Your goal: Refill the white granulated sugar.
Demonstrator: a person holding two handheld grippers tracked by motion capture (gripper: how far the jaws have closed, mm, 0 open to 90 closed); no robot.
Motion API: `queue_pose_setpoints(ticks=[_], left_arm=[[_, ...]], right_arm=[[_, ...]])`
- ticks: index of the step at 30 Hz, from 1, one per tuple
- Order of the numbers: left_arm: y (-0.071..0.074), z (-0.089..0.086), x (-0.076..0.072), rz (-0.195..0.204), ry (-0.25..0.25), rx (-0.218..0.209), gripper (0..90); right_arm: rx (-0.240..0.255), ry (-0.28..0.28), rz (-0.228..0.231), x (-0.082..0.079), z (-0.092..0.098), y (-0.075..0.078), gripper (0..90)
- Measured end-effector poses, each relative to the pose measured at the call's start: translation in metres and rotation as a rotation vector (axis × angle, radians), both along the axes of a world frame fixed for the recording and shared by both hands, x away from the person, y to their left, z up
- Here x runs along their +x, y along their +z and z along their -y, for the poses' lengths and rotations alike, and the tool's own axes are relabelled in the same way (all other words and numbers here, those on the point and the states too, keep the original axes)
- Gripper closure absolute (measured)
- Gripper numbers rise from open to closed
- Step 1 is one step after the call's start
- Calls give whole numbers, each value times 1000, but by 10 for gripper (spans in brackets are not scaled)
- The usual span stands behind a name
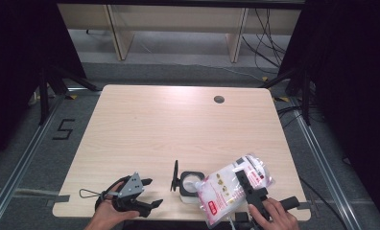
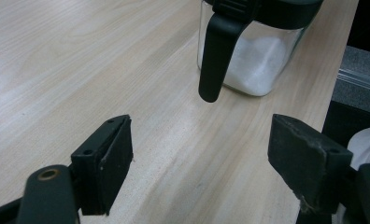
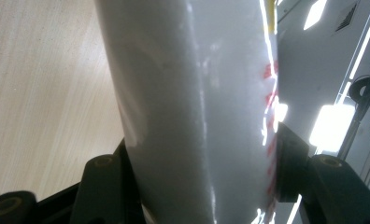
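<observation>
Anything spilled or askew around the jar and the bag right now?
No spill shows. The bag is clamped in the right gripper and held tilted over the open jar, whose lid stands up to one side. The left gripper waits open beside it. The pad on one jaw looks chipped.

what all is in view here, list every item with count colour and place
bag: 1, clear plastic with white powder and red print, held tilted above the near right table edge
jar: 1, clear glass with black lid and handle, holding white grains, near edge at the middle, just left of the bag
table: 1, light wood, centre, with a round hole near its far right edge
shelving: pale wood, beyond the table
cables: several, black, floor at far right
left gripper: 1, black, fingers apart, nothing between, near left edge
right gripper: 1, black, fingers clamped on the bag
hands: 2, bottom edge
</observation>
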State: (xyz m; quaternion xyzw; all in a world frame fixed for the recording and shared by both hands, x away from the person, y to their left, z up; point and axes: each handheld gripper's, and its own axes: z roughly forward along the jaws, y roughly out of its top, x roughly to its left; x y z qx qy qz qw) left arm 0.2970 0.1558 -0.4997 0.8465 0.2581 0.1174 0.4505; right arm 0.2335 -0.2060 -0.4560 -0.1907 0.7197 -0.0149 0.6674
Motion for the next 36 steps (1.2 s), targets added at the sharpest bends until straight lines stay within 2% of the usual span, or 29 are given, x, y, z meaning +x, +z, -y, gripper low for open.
queue_pose_setpoints(ticks=[2, 20, 24, 29, 36], left_arm=[[0, 0, 0, 0, 1, 0, 219], [0, 0, 0, -3, 1, 4, 219], [0, 0, 0, -3, 5, -6, 219], [0, 0, 1, 2, -8, 0, 219], [0, 0, 0, -3, -1, 3, 218]], right_arm=[[-23, 21, 6, 1, -1, 2, 457], [-8, 15, 0, 1, 0, 1, 458], [-11, 19, 4, 1, 0, 1, 459], [-10, 18, 1, 1, 0, 1, 459], [-12, 18, 4, 1, 0, 2, 459]])
